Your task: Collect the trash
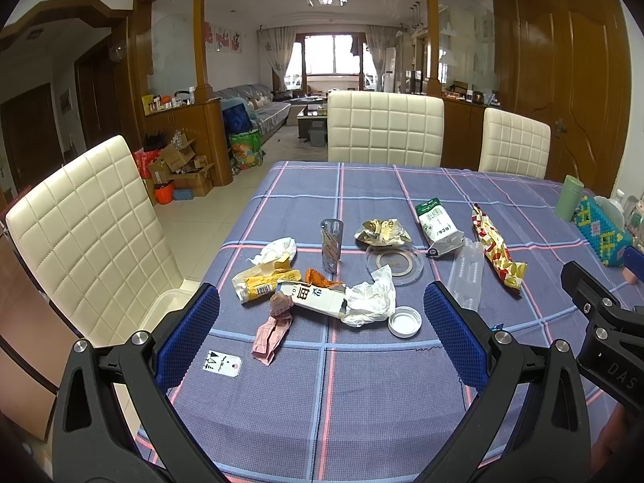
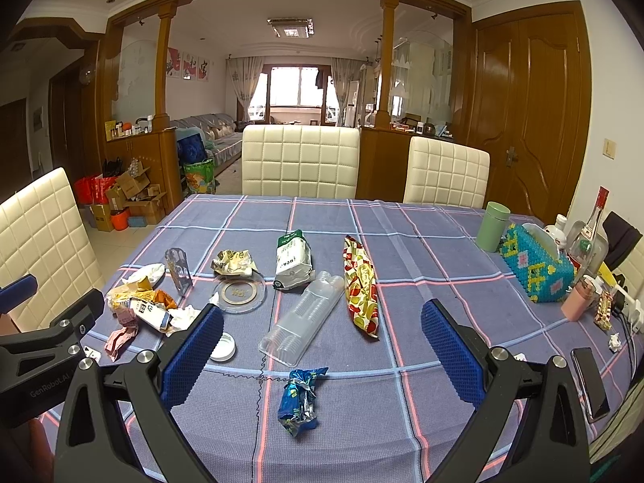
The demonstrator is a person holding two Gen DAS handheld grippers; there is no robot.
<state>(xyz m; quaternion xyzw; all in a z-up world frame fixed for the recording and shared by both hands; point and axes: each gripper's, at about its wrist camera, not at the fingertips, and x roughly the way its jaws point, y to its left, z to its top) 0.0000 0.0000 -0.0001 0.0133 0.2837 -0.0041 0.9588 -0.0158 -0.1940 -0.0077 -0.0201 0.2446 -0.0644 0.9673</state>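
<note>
step: start of pickup, nothing collected yet by the look of it; both grippers hover over bench (image 2: 442,241), clear of all trash
left gripper (image 1: 322,322): fingers (image 1: 189,334) spread wide, empty, touching nothing; aimed at near-left pile
right gripper (image 2: 322,342): fingers (image 2: 453,356) spread wide, empty, touching nothing; blue wrapper (image 2: 300,400) and clear plastic tray (image 2: 302,322) lie between them in view
trash, left cluster: white carton (image 1: 314,300), crumpled tissue (image 1: 370,302), yellow wrapper (image 1: 261,279), pink wrapper (image 1: 271,336), white lid (image 1: 404,321), all close together
trash, middle: milk pouch (image 2: 293,259), red-yellow snack bag (image 2: 360,285), clear round lid (image 2: 239,293), crumpled foil (image 2: 233,262)
bin: none in view, drop spot cannot be told
next: probably lower one gripper onto nearest piece, close on it; flat wrappers call for a low pinch at a raised fold
</note>
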